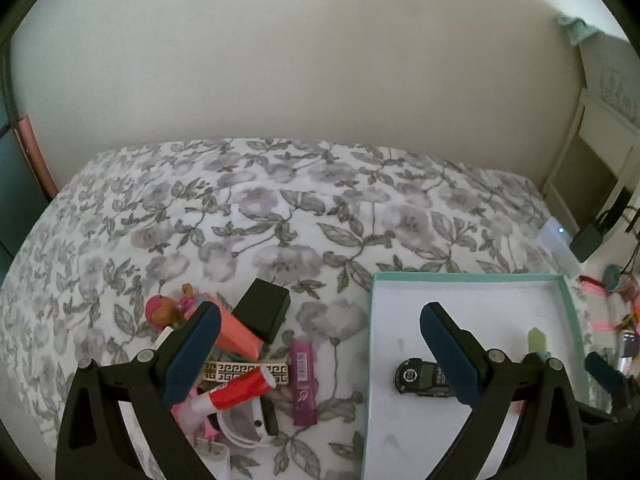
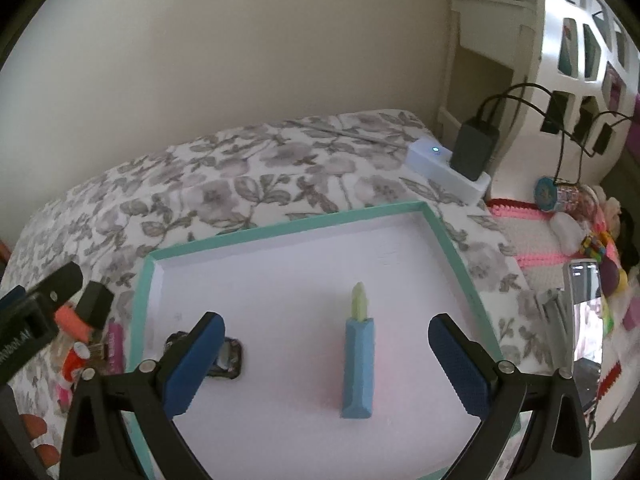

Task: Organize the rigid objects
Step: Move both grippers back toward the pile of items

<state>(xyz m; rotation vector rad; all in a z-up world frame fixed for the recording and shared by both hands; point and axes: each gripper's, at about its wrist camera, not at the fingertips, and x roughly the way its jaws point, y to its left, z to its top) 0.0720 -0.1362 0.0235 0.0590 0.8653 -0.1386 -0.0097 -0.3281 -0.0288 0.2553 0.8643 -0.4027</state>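
Observation:
A white tray with a teal rim (image 1: 464, 277) (image 2: 280, 232) lies on a floral bedspread. In it lie a black toy car (image 1: 418, 376) (image 2: 230, 358) and a blue stick with a green tip (image 2: 358, 364) (image 1: 536, 342). Left of the tray is a pile: black charger (image 1: 264, 314), orange block (image 1: 236, 334), purple stick (image 1: 304, 380), red-and-white tube (image 1: 236, 394), patterned clip (image 1: 248, 371), doll (image 1: 164, 310). My left gripper (image 1: 320, 330) is open and empty between pile and tray. My right gripper (image 2: 326, 340) is open above the tray, around the blue stick without touching it.
A white device with a black adapter (image 2: 452, 168) sits at the bed's far right corner. Toys and a phone (image 2: 586, 312) lie right of the tray. A wall stands behind the bed. White cabinets (image 2: 580, 40) are at the far right.

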